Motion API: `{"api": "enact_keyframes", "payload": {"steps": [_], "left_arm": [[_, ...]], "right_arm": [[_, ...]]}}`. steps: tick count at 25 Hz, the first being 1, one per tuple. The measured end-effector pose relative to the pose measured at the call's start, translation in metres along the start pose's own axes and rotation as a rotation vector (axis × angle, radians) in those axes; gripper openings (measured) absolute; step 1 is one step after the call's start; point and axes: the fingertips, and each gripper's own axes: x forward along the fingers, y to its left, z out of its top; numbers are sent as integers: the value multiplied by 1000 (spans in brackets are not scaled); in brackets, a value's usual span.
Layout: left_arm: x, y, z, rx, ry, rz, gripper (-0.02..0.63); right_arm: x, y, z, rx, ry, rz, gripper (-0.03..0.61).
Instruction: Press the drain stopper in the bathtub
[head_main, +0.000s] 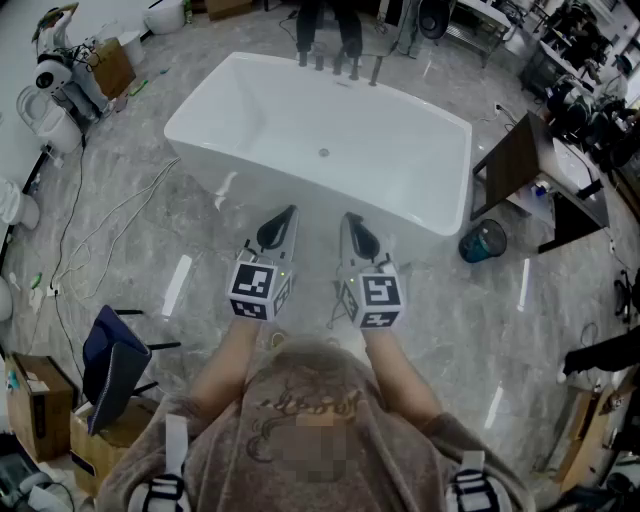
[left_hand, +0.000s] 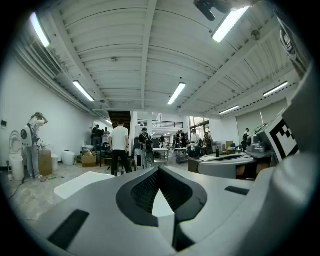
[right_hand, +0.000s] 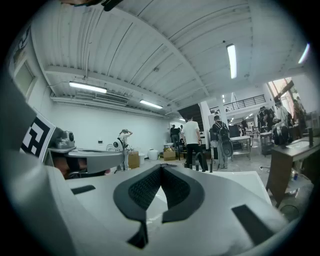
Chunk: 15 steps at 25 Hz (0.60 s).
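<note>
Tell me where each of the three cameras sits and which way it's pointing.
Head view: on the person's head, looking steeply down at the bathtub and its drain stopper; shows forearms, left gripper and right gripper.
Left gripper view: rides the left gripper, looking roughly level along its shut jaws across the room; the right gripper shows at right.
Right gripper view: rides the right gripper, same heading, jaws shut; the left gripper shows at left.
Shared: both gripper views show the white-shirted person beyond the bathtub.
</note>
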Motion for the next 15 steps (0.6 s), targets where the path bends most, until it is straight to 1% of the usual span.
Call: {"api": "enact_keyframes", "payload": {"steps": [7, 13, 15], "left_arm": [[2, -5, 3, 18, 3, -5, 6], [-8, 2, -1, 26, -1, 3, 6], [-10, 4, 1, 28, -4, -5, 6]], "right_arm": [[-1, -1, 1, 8, -12, 8, 0], [-3, 5, -4, 16, -10, 11, 0], [-4, 7, -3, 14, -10, 4, 0]]}}
